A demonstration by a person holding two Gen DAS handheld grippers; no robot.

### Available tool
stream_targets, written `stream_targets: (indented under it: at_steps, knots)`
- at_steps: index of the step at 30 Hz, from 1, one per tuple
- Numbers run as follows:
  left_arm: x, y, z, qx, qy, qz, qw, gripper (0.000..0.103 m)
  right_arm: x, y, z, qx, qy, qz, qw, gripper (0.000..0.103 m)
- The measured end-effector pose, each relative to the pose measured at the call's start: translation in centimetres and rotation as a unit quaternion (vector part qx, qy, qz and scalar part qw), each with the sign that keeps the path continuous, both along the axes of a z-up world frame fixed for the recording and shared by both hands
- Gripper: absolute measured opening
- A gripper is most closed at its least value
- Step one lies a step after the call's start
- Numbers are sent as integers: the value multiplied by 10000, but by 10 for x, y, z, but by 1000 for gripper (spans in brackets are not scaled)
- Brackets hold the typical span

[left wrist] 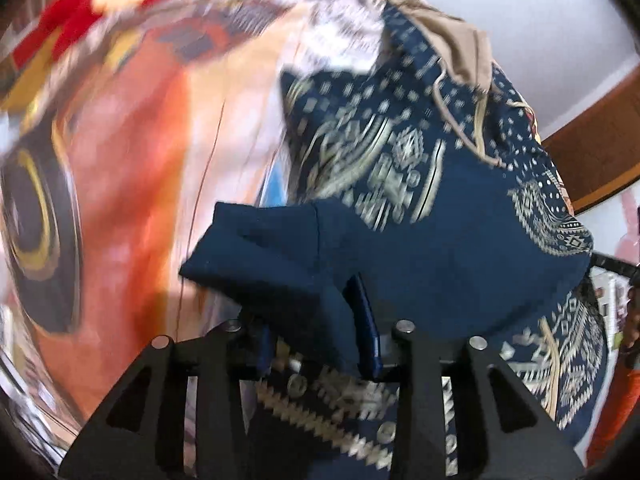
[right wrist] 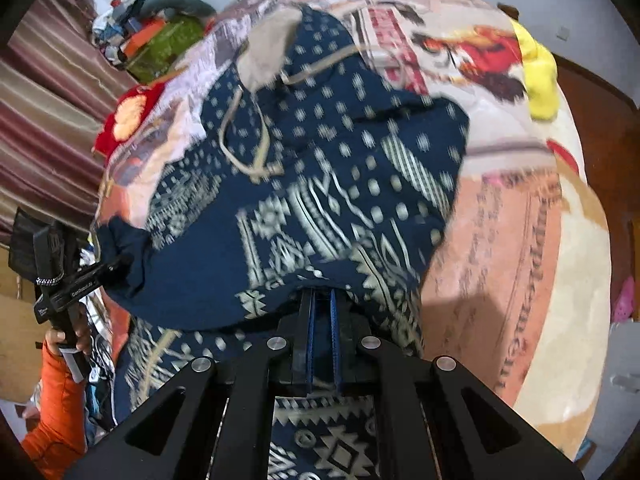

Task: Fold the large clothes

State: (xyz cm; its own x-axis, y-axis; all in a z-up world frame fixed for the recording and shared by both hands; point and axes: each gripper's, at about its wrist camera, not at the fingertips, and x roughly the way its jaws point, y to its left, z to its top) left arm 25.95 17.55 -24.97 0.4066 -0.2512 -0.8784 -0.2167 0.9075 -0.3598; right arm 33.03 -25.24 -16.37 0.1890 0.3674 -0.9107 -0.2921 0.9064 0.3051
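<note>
A big printed blanket in orange and cream covers the bed, with striped curtains at the upper left and a yellow plush toy at the upper right. The navy patterned hoodie fills the middle. The right gripper pinches its bottom edge. The left gripper pinches a plain blue fold low in its frame.

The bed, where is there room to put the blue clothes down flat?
Bare blanket shows right of the navy patterned garment, below the yellow plush. Another patch lies left of it in the left wrist view. The far edge is crowded with the red plush.
</note>
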Motion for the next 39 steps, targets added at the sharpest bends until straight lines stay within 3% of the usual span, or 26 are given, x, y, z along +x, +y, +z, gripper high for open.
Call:
stream_targets:
  at_steps: [4, 6, 8, 13, 15, 19, 23, 27, 31, 35, 37, 39]
  knots:
    - [-19, 8, -17, -412, 129, 179, 9989, 43, -20, -8, -11, -298, 145, 214, 9992, 4]
    - [-22, 10, -17, -520, 78, 225, 9984, 44, -27, -12, -6, -367, 96, 321, 9988, 4]
    - [-23, 10, -15, -571, 30, 289, 9979, 51, -34, -15, 6, -291, -5, 380, 9989, 4]
    - [-18, 11, -9, -527, -97, 360, 9979, 52, -30, -25, 48, 31, -563, 120, 9983, 4]
    - [-15, 9, -7, -293, -79, 427, 9986, 52, -19, -23, 52, -58, -723, -73, 9973, 4]
    - [-16, -5, 4, 263, -292, 263, 9989, 29, 21, -17, 28, -313, -604, -513, 9964, 4]
    - [-19, -12, 17, 605, -529, 174, 9966, 23, 57, -16, -16, -254, 7, -1029, 9944, 4]
    - [-13, -13, 40, 784, -836, 112, 9934, 21, 65, -2, -36, -218, 108, -812, 9964, 4]
    - [7, -22, 79, 1065, -1315, -52, 9856, 20, 56, 22, -55, -1088, -488, -51, 9929, 3]
    - [28, -35, 121, 1166, -1780, -232, 9768, 19, 55, 26, -55, -1467, -688, -121, 9867, 3]
    - [38, -43, 147, 1173, -2107, -320, 9700, 19, 52, 35, -59, -2100, -987, -21, 9727, 3]
    - [46, -51, 173, 1116, -2476, -411, 9615, 19, 51, 38, -61, -2224, -1015, 21, 9697, 3]
